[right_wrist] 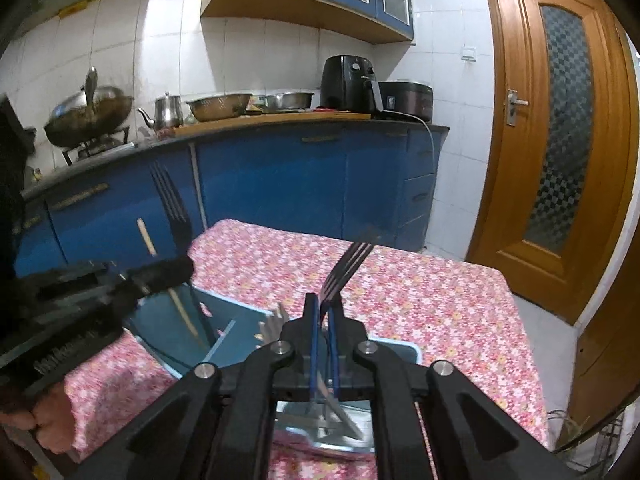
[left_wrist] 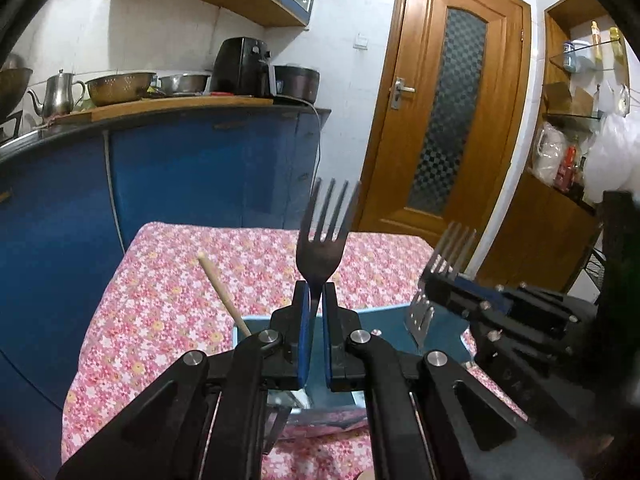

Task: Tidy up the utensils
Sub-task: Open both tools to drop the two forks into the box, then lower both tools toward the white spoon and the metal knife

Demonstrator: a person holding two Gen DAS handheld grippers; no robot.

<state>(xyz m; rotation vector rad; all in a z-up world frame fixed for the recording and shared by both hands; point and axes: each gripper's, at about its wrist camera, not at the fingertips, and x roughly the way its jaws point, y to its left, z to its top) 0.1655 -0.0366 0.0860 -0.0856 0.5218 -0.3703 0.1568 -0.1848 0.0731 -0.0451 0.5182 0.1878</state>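
My left gripper (left_wrist: 316,300) is shut on the neck of a dark metal fork (left_wrist: 324,236), tines pointing up. It hangs over a glossy blue tray (left_wrist: 384,322) on the floral-clothed table (left_wrist: 168,280). A wooden stick (left_wrist: 222,288) leans out of the tray's left end. To the right, my right gripper (left_wrist: 434,284) is shut on a second fork (left_wrist: 454,248). In the right wrist view that gripper (right_wrist: 323,308) pinches the second fork (right_wrist: 348,268), which tilts up and away. The left gripper (right_wrist: 172,270) and its fork (right_wrist: 170,204) show on the left, above the tray (right_wrist: 412,350).
Blue kitchen cabinets (left_wrist: 180,184) with pots and an air fryer (right_wrist: 348,80) stand beyond the table's far edge. A wooden door (left_wrist: 444,112) lies to the right. Metal utensils lie in the tray under the right gripper (right_wrist: 336,420). A hand (right_wrist: 52,420) holds the left gripper.
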